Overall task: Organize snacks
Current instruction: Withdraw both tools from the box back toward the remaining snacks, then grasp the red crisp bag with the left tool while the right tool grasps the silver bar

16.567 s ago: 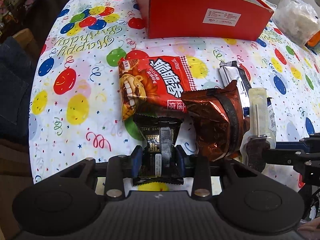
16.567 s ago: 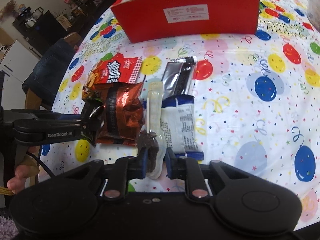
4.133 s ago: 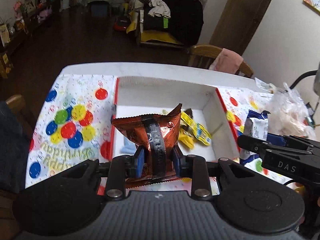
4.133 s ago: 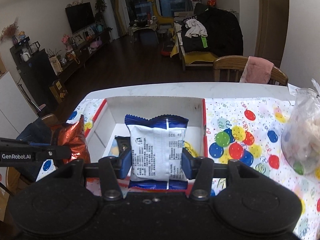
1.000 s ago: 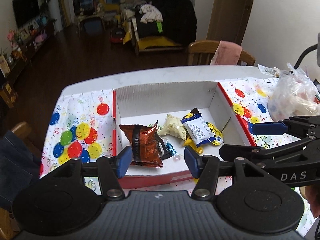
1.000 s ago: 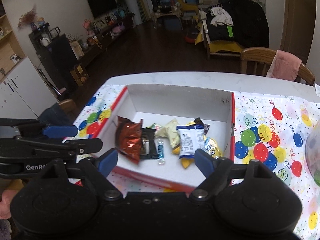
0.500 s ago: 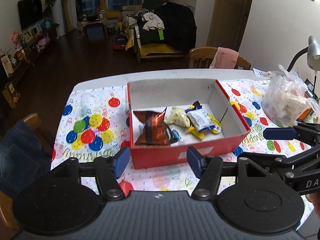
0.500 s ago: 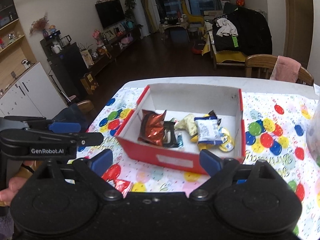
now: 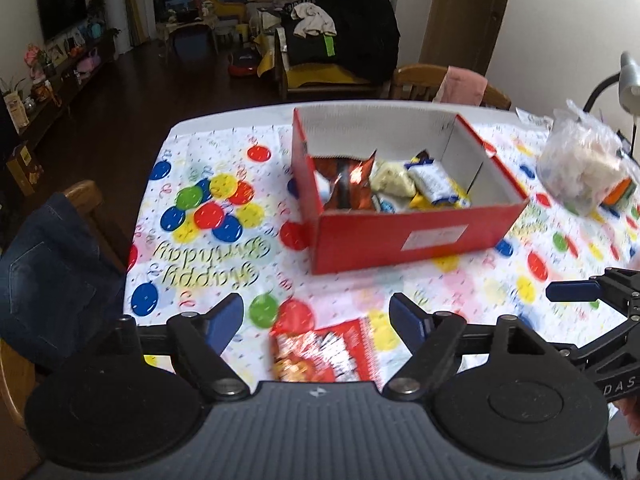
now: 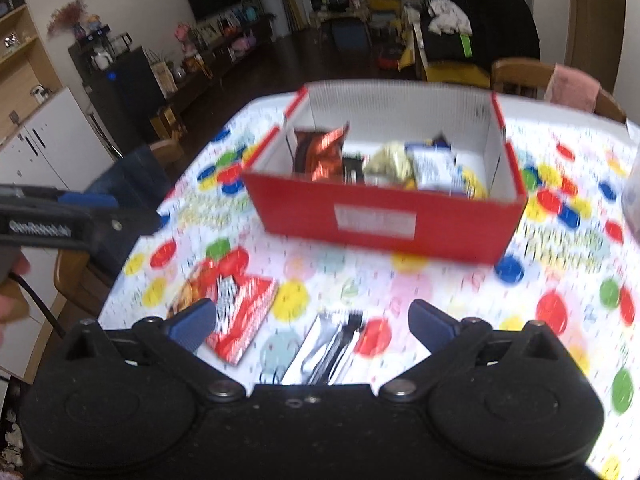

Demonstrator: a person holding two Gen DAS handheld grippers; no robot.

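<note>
Left wrist view, step in hand: we judge that we are between two pick-ups. Several snacks lie in the red box, and the left hand-held gripper is empty, its fingers spread wide above the tabletop.
Left wrist view, task things: the red snack packet lies flat on the near tabletop, just under the gap between our fingers. The box stands farther away, well apart from the packet. Inside it we see a copper foil bag at the left and a white and blue pack at the right.
Left wrist view, next move: we think the left hand-held gripper must come down and close on one edge of the flat packet.
Left wrist view, hard to see: the near part of the packet is cut off by the gripper body, and its print is blurred. The right hand-held gripper shows only partly at the right edge.

Right wrist view, gripper: the right hand-held gripper is also spread and holds nothing.
Right wrist view, task things: a silver and black wrapper lies near, between our fingers; the red snack packet lies left of it, beside the left finger.
Right wrist view, next move: this wrapper looks thin and flat, so we judge a low grip on its end is needed.
Right wrist view, hard to see: the whole picture is blurred by motion, the box label cannot be read, and the wrapper's near end is hidden.
</note>
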